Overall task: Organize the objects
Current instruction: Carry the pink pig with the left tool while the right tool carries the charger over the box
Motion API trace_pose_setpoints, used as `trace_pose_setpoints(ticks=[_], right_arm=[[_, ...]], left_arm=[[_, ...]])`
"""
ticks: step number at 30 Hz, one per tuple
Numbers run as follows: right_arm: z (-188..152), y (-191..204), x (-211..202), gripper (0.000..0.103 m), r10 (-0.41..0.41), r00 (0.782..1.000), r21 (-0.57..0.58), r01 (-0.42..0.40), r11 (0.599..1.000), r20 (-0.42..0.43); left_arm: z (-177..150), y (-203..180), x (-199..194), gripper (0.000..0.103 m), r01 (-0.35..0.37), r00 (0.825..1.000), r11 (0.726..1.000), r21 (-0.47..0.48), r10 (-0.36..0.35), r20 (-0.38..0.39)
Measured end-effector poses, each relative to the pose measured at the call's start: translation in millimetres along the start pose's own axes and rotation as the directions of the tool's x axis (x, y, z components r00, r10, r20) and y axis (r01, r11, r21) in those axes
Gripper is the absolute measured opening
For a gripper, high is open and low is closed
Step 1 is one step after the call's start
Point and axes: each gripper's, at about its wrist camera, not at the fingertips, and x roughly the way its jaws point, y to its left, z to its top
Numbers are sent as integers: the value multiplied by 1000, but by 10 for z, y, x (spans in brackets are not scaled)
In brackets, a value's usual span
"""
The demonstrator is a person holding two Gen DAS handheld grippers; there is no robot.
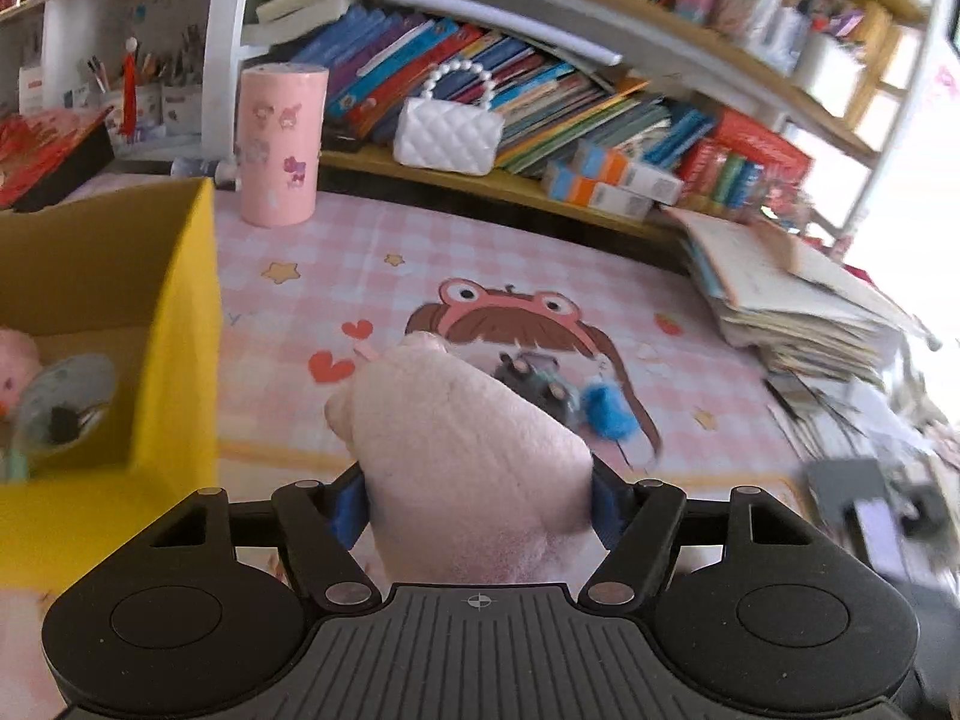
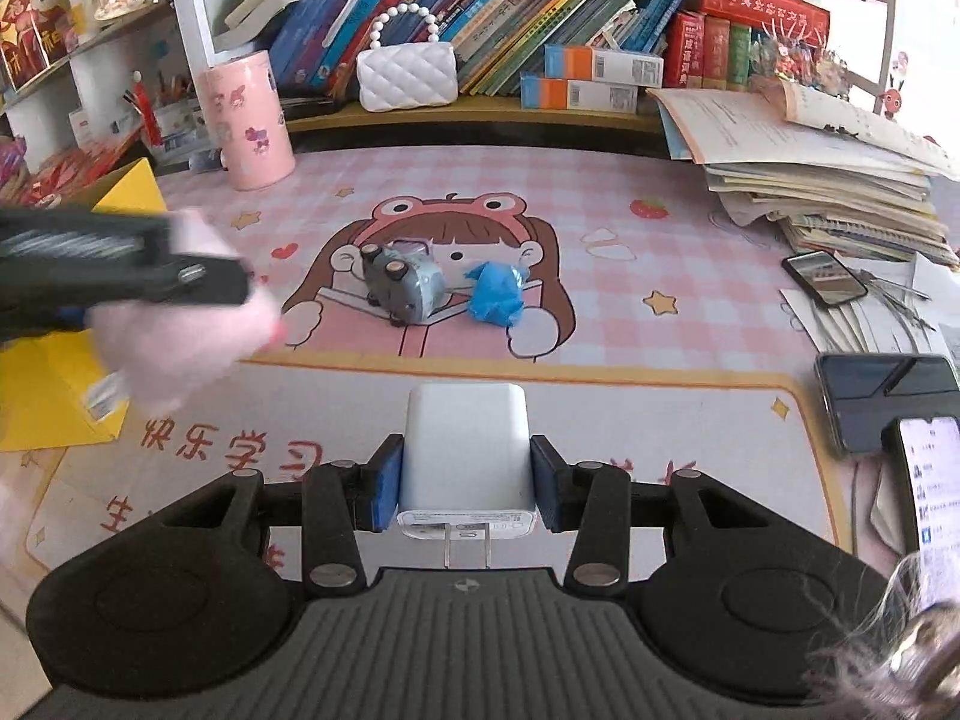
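My left gripper (image 1: 477,504) is shut on a pale pink plush toy (image 1: 462,450), its blue pads pressed into both sides. In the right wrist view the plush toy (image 2: 180,336) hangs above the mat beside the yellow box (image 2: 54,396). That yellow box (image 1: 180,312) stands open at the left with a pink plush and a small fan inside. My right gripper (image 2: 467,483) is shut on a white charger plug (image 2: 465,450), prongs toward the camera. A grey toy car (image 2: 402,288) and a blue crumpled piece (image 2: 495,294) lie mid-mat.
A pink cylinder tin (image 1: 279,144) and a white quilted purse (image 1: 447,135) stand at the back by the bookshelf. A tall stack of books and papers (image 2: 828,180) fills the right side. Three phones (image 2: 888,396) lie at the right edge.
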Motion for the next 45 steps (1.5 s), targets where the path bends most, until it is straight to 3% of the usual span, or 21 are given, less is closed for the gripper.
trace_pose_setpoints(ticks=[7, 22, 33, 45], right_arm=[[-100, 297, -168, 41, 10, 1000, -19, -10, 1000, 8], [-559, 1443, -578, 41, 136, 990, -185, -141, 972, -40], [-810, 2086, -851, 41, 181, 983, -252, -182, 950, -27], [-929, 2519, -978, 41, 203, 979, -279, -197, 940, -8]], left_arm=[[-430, 313, -449, 70, 36, 998, 997, -63, -39, -43], [-979, 1148, -1267, 70, -30, 999, 979, -203, 26, -24], [-1183, 1554, -1744, 70, -44, 999, 973, -227, 49, 20], [-1269, 1865, -2019, 70, -50, 997, 974, -222, 63, 51]])
